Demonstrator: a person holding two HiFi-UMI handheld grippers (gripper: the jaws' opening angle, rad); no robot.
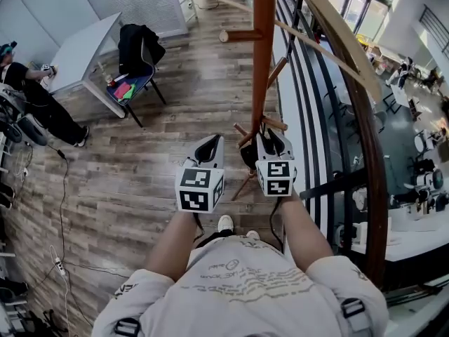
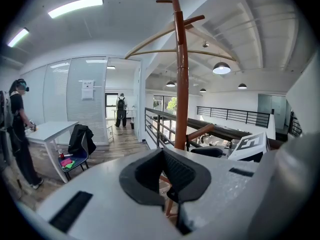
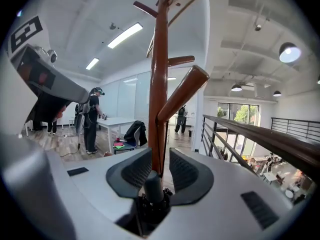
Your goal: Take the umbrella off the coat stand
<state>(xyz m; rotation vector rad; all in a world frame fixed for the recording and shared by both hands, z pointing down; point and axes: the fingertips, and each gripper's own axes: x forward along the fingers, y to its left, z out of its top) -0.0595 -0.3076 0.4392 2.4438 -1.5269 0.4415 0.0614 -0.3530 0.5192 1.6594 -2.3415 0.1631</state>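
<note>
The coat stand is a brown wooden pole with slanted pegs, right in front of me. A black folded umbrella hangs low on it by a thin strap looped over a peg. My right gripper is at the umbrella. In the right gripper view its jaws stand open. The umbrella's dark handle sits between them near their base, with the pole just behind. My left gripper hangs left of the pole, apart from it, its fingertips together and holding nothing.
A dark railing with a wooden handrail runs close on the right, with a drop beyond. To the left stand a chair with a black jacket, a white table and a person. Cables lie on the wood floor.
</note>
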